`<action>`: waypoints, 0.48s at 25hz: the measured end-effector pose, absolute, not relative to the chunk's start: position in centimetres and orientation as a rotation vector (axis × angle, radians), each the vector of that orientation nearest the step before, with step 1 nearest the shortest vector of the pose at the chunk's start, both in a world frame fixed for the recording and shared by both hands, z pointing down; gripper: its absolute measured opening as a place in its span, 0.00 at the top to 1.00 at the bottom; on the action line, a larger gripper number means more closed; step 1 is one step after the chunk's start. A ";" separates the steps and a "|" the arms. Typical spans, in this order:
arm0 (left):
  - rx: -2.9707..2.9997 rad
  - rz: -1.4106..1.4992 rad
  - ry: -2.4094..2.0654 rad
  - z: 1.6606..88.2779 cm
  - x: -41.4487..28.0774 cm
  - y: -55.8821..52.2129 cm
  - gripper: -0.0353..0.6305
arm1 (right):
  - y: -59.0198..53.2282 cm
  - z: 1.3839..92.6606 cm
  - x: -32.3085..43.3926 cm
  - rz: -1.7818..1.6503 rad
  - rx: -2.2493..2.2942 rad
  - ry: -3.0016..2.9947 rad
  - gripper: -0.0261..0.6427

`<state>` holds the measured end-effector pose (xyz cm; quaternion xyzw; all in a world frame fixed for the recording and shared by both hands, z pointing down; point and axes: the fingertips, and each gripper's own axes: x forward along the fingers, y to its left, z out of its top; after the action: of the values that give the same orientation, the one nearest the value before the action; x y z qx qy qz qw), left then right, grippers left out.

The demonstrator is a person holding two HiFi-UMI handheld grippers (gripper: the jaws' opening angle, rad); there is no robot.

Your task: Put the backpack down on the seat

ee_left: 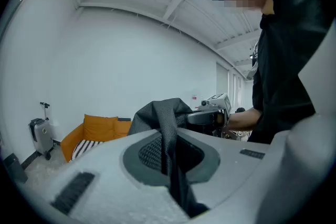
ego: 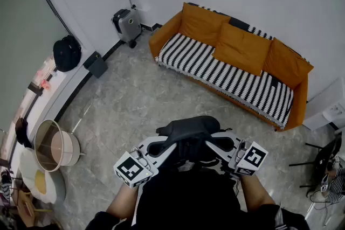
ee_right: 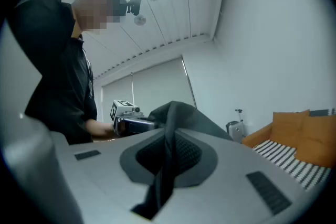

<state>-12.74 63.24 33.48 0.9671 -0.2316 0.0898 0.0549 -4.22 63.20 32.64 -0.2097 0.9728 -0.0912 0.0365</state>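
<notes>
Head view: the 2 grippers sit close together low in the frame. The left gripper (ego: 161, 149) and right gripper (ego: 223, 144) flank the black fabric backpack (ego: 188, 131), which hangs between them. The black-and-white striped seat (ego: 226, 77) of the orange sofa (ego: 167, 29) lies well ahead of both and slightly to the right, so it is a little nearer the right gripper. Its long axis runs slantwise across the way forward.

Left gripper view: the jaws are pinched narrow on a dark webbing strap (ee_left: 170, 150) of the backpack. The sofa shows far off to the left.

Right gripper view: these jaws likewise clamp a dark strap (ee_right: 164, 162). The seat (ee_right: 294, 162) lies beyond to the right, well apart, so I judge the backpack must travel forward before lowering.
</notes>
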 end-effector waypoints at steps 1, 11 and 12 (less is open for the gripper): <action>2.934 0.275 -0.705 33.5 -12.5 63.6 0.91 | 63.5 32.7 -4.0 -0.282 -0.644 2.986 0.92; 2.923 0.278 -0.714 33.6 -11.0 65.6 0.90 | 65.4 33.0 -2.5 -0.285 -0.622 2.986 0.92; 2.923 0.276 -0.713 33.6 -10.9 65.7 0.90 | 65.5 33.0 -2.5 -0.281 -0.621 2.988 0.92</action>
<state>-10.94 65.65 33.64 0.9657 -0.2356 0.0913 0.0600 -2.46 65.47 32.98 -0.2026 0.9742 -0.0917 0.0382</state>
